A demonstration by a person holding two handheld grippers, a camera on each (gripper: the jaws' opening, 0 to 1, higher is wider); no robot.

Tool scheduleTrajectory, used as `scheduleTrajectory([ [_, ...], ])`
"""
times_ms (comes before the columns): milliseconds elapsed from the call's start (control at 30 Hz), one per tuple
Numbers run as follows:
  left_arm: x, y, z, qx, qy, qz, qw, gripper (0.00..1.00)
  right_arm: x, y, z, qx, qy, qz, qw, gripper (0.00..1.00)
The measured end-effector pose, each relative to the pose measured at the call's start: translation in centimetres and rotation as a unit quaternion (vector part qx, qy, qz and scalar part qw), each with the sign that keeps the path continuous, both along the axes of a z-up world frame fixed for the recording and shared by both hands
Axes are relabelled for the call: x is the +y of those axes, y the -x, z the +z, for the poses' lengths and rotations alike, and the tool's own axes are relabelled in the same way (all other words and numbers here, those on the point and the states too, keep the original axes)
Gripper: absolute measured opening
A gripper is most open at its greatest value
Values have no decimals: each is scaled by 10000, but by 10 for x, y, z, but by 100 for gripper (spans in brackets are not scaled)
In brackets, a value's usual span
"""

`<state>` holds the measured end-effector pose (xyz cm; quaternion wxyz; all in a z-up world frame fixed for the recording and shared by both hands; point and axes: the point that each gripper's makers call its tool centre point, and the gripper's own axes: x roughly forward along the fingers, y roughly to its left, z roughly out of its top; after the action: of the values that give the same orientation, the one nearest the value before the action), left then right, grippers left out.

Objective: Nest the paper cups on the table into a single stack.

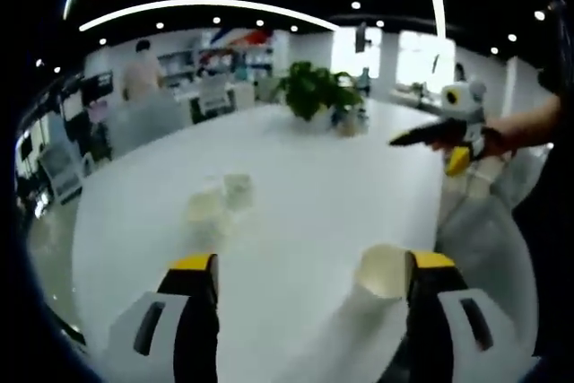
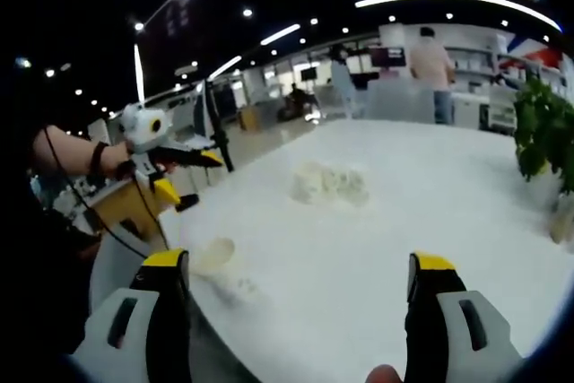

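Left gripper view: the left gripper [image 1: 305,280] is seen low over the white table [image 1: 305,177], jaws spread wide, nothing pinched. A paper cup [image 1: 377,280] lies on its side just inside the right-hand jaw, mouth facing away; contact with the jaw cannot be told. Two further cups [image 1: 220,199] stand close together farther out on the table, blurred. The right gripper [image 1: 448,132] is held in the air at the far right, well apart from every cup. A potted plant [image 1: 314,91] stands at the far end.

Right gripper view: the right gripper [image 2: 300,298] is shown with jaws spread and empty. The pair of cups [image 2: 330,184] is seen mid-table; the lying cup [image 2: 215,257] is near the table edge.

Progress, as judged: no nesting is done; three cups remain separate, so the whole stack is left to be built.
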<state>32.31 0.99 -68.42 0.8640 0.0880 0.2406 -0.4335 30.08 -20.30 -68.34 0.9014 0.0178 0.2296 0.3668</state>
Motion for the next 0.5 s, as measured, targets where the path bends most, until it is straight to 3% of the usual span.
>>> scheduleTrajectory([
  [233,8,1,-1,5,131,197,9997,99,4,-1,0,2,24,46,10000,100],
  [500,11,0,3,-66,298,316,9990,100,9,-3,-1,14,69,116,9999,100],
])
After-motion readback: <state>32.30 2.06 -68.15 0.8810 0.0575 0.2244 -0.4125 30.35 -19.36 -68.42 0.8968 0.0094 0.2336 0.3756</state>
